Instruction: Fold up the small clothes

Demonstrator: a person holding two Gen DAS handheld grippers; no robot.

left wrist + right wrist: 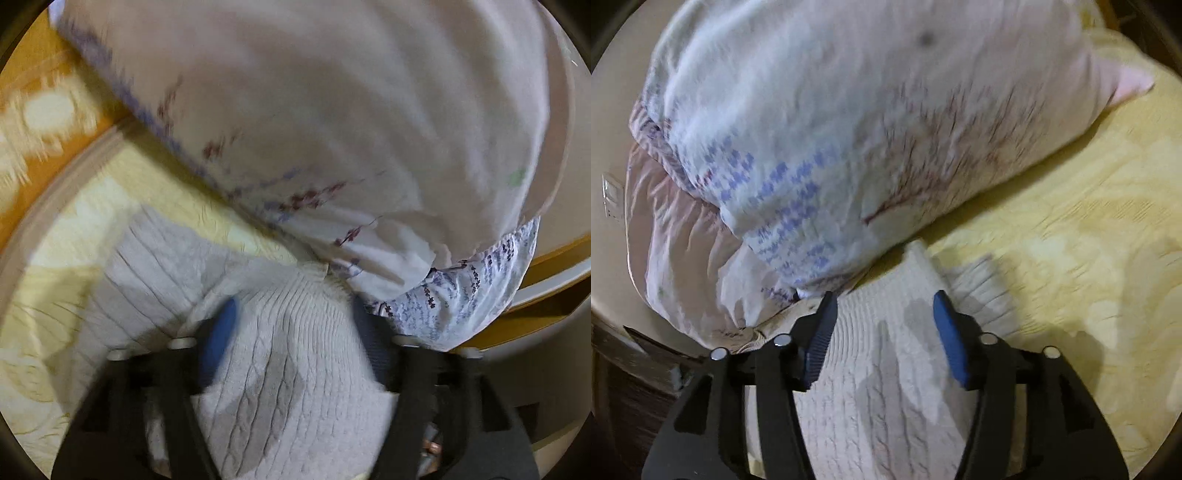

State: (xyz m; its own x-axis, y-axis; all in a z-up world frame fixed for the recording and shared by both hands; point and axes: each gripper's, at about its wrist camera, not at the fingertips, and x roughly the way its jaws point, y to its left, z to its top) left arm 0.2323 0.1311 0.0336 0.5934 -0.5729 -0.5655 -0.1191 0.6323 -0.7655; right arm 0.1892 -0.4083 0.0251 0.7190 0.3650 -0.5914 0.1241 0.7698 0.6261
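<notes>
Left gripper (pixel 291 325): I am seeing its fingers standing spread wide, with the white knit lying between them and bulging up over the right pad; whether the blue pads are touching the fabric, I cannot tell through the blur.
Right gripper (pixel 886 321): I am holding it with fingers released, both blue pads (pixel 951 343) hanging apart over the same knit, not closing on anything.
Knit garment (pixel 886 387): a small white cable-knit piece is lying flat on the bed directly under both grippers, its ribbed edge (pixel 982 284) pointing away from me.
Yellow bedspread (pixel 1071 240): it is lying under the garment and spreading out to the right in the right wrist view.
Pillow (pixel 849 129): a large white pillow with purple and maroon floral print is resting just beyond the garment, its near edge touching or overlapping the knit's far end.
Wooden frame (pixel 33 48): an orange-brown surface is showing farthest out, past the bedspread's edge.
</notes>
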